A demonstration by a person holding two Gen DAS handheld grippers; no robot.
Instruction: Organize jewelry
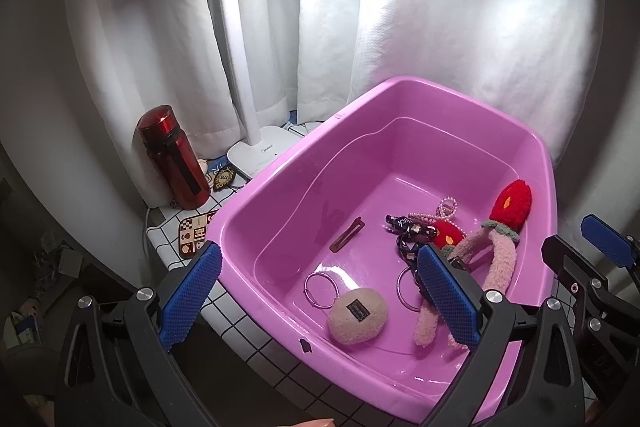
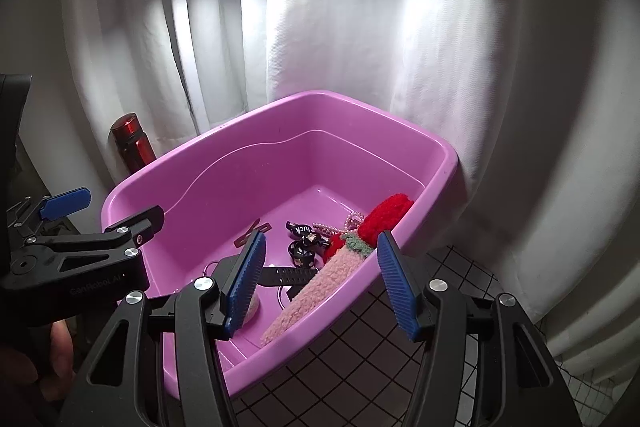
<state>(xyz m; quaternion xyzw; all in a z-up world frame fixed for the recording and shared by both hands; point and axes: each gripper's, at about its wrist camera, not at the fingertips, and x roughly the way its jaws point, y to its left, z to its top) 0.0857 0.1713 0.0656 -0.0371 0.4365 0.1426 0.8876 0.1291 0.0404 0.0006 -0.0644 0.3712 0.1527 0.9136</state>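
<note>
- Blue-padded jaws of the left gripper (image 1: pixel 318 297) stand wide apart and empty, straddling the near rim of the pink tub (image 1: pixel 256 187); the right gripper (image 2: pixel 322 281) hangs just as wide and empty over the tub's near right edge.
- Inside, nearest: a beige plush pad (image 1: pixel 357 315) with a thin hoop (image 1: pixel 321 289) touching it, and a long pink fuzzy clip (image 1: pixel 480 267) with a red tuft.
- Farther in lie a brown hair clip (image 1: pixel 347 233), a black printed band (image 1: pixel 404 229) and a pearl string (image 1: pixel 434 215), tangled together.
- Judgement: everything seems already gathered, so the sorting looks near its end or between picks; any next pick calls for lowering over one loose piece.
- Hard to tell: a second ring sits half hidden behind the left jaw.
- Beyond, on the checked counter (image 1: pixel 232 311), a red bottle (image 1: pixel 173 157) stands at the far left corner.
</note>
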